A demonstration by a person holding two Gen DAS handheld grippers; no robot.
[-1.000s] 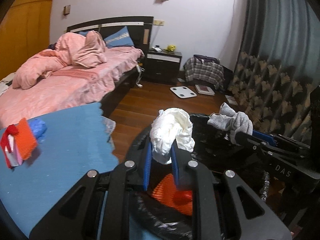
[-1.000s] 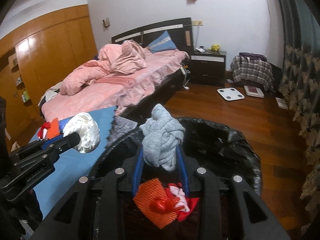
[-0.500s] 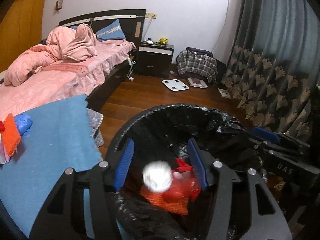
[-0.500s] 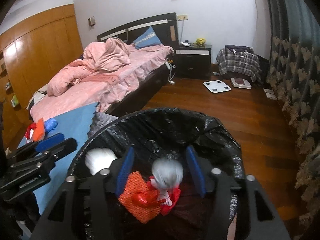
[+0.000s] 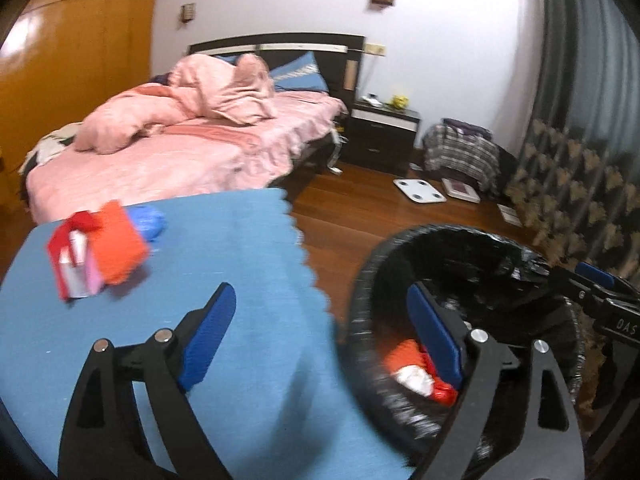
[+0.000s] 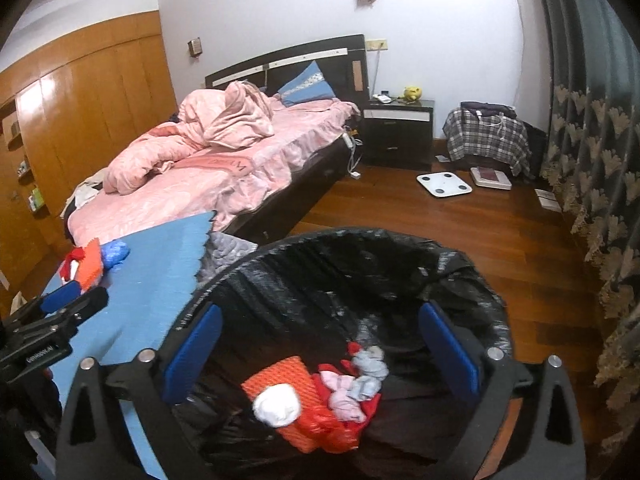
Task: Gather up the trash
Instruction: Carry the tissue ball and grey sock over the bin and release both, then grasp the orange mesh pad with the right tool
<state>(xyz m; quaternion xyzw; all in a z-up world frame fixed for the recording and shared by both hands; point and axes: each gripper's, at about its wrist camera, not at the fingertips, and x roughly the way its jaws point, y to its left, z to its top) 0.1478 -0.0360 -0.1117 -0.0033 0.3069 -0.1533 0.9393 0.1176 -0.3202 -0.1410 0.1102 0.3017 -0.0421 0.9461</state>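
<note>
**Both wads in the bin**

My left gripper (image 5: 320, 328) and right gripper (image 6: 320, 340) have just been opening and stand spread, empty. The white wad (image 6: 277, 399) and grey rag (image 6: 370, 364) lie inside the black-lined bin (image 6: 400, 248).

Left gripper (image 5: 320, 332): jaws spread wide after just opening, nothing between the blue pads (image 5: 208, 336). Right gripper (image 6: 320, 344): jaws likewise just opened to full spread, pads (image 6: 450, 350) clear of any object; both point forward and downward.
</note>
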